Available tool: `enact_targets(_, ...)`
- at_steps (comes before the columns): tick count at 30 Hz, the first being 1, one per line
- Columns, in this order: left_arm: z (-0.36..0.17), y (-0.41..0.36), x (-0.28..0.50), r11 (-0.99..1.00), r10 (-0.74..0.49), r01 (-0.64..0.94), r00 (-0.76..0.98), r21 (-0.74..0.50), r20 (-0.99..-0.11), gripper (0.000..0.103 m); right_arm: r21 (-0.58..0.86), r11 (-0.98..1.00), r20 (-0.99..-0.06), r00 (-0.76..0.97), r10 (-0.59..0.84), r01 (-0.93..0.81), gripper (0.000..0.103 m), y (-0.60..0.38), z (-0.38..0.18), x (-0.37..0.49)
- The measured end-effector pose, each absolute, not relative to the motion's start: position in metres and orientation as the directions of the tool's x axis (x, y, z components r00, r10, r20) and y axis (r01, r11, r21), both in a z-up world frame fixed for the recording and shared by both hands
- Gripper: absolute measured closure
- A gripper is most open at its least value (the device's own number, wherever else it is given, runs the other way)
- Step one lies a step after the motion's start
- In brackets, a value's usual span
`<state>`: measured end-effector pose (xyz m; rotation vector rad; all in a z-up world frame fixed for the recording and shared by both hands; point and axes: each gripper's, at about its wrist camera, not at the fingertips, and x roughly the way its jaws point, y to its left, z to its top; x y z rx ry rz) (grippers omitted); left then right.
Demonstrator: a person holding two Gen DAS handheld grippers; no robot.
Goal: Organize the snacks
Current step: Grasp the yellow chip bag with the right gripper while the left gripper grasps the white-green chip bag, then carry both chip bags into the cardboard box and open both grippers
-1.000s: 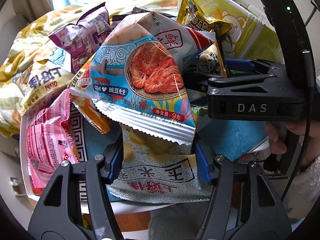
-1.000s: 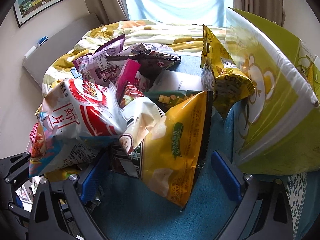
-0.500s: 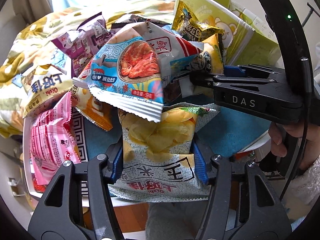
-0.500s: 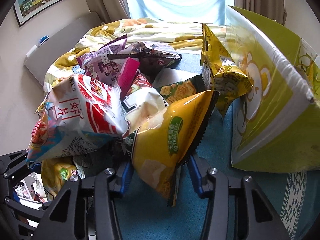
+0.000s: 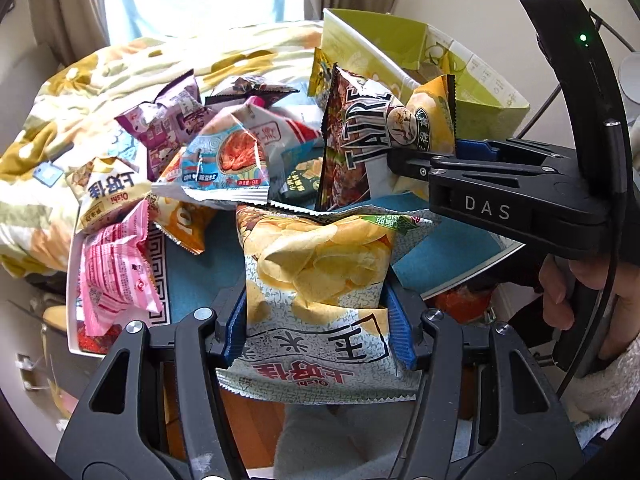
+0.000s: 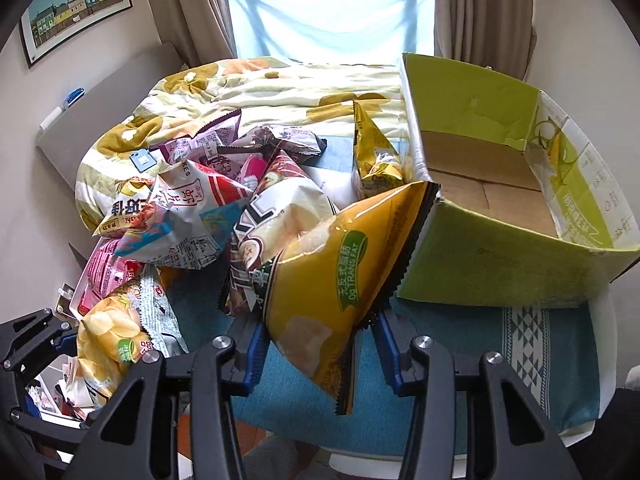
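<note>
We see a bed with a yellow-flowered quilt [image 6: 256, 92] behind the table, and on the teal patterned tablecloth [image 6: 440, 364] an open green cardboard box [image 6: 500, 248] with a bare brown floor stands at the right. Left of it sprawls a loose heap of snack packets [image 6: 208, 200], among them a blue-and-white shrimp cracker bag [image 5: 224, 164] and a pink crinkled pouch [image 5: 116, 272] near the table's left edge; a small gold packet [image 6: 376, 156] leans against the box wall. Our left gripper [image 5: 316, 328] is clamped on a grey-white potato chip bag with yellow crisps printed on it [image 5: 320, 280], and our right gripper [image 6: 320, 354] is clamped on a glossy yellow chip bag with black serrated edges [image 6: 340, 272], whose top corner touches the box's near corner (a white and brown bag lettered in black [image 5: 360, 140] rides up beside it). Against a second ago, both bags hang higher above the cloth, the right jaws have closed from wide apart, and the shrimp bag no longer overlaps the grey-white one.
</note>
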<state>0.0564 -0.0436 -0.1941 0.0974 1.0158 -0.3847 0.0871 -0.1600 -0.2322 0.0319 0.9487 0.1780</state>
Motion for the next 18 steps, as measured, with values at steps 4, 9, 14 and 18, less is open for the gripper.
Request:
enact_targets(4, -0.178, -0.056, 0.044, 0.927, -0.273, 0.364, 0.494, -0.089, -0.825, 0.049, 0.093, 0.987, -0.795, 0.587, 0.153, -0.131, 0.060, -0.168, -0.216, 0.077)
enact_targets(9, -0.158, -0.072, 0.035, 0.928, -0.272, 0.365, 0.541, -0.070, -0.796, 0.049, 0.082, 0.989, -0.776, 0.615, 0.143, -0.127, 0.060, -0.186, -0.191, 0.060)
enact_targets(14, -0.139, -0.088, 0.036, 0.928, -0.277, 0.367, 0.576, -0.060, -0.769, 0.049, 0.074, 0.991, -0.749, 0.649, 0.129, -0.111, 0.060, -0.205, -0.170, 0.057)
enact_targets(18, -0.124, -0.102, 0.045, 0.925, -0.285, 0.375, 0.600, -0.052, -0.747, 0.049, 0.062, 0.994, -0.728, 0.677, 0.107, -0.090, 0.060, -0.221, -0.154, 0.059)
